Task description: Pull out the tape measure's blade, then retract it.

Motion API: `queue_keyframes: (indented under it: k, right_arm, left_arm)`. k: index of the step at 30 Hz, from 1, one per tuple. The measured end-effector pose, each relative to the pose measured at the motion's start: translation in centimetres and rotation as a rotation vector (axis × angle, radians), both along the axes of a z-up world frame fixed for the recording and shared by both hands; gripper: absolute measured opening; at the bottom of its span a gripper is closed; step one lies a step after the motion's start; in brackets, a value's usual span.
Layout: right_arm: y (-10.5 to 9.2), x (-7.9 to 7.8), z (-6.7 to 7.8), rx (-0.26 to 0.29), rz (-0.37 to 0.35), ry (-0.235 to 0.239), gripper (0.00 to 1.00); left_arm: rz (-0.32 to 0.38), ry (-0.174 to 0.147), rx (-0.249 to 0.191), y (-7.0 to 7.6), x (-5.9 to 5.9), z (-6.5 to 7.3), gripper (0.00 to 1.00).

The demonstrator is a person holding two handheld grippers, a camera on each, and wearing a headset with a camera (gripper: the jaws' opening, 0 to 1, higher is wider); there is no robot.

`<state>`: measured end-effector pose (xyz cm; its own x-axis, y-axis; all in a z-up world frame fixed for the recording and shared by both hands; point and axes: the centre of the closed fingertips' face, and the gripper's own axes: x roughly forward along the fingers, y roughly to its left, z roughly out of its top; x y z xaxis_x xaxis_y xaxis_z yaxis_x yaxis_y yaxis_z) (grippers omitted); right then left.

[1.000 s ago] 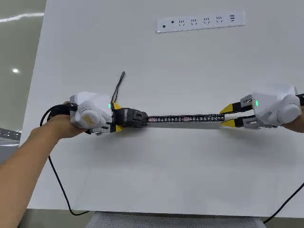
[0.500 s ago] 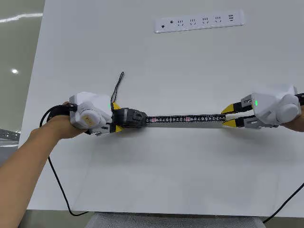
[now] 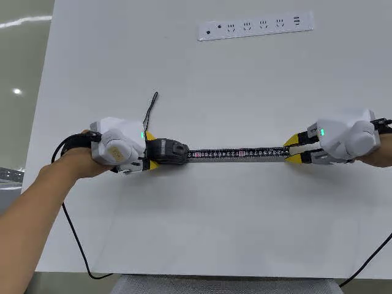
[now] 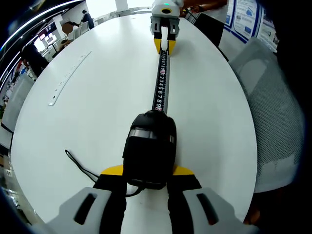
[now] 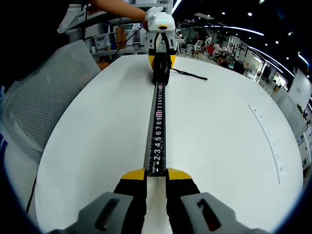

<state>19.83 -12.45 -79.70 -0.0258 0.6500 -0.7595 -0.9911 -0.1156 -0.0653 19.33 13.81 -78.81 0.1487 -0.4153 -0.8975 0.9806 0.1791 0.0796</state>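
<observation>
A black tape measure [image 3: 168,151] lies on the white table [image 3: 202,220], with my left gripper [image 3: 151,151] shut on its case. In the left gripper view the case [image 4: 148,148] sits between the yellow-tipped fingers of the left gripper [image 4: 146,171]. The blade [image 3: 239,153] runs out to the right, flat along the table. My right gripper [image 3: 289,150] is shut on the blade's end. In the right gripper view the blade [image 5: 157,131] leads from my right gripper [image 5: 156,173] to the far case [image 5: 161,75].
A white power strip [image 3: 254,26] lies at the table's far side. The tape measure's black wrist strap [image 3: 150,107] trails behind the case. A grey mesh chair [image 4: 273,112] stands at the table's near edge. Gripper cables hang off that front edge.
The head view has shifted slightly. Both grippers, the case and the drawn-out blade stand much as before.
</observation>
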Motion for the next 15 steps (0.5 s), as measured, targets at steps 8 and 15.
queue_keyframes:
  k: [8,15]
  right_arm:
    - [0.02,-0.05,-0.36,-0.012,-0.016,0.011,0.14]
    - [-0.21,-0.05,-0.38,-0.009,-0.037,0.008,0.16]
  left_arm:
    - [0.002,0.006,0.007,-0.23,-0.04,0.05,0.27]
    - [-0.014,0.003,0.025,-0.03,0.12,0.04,0.28]
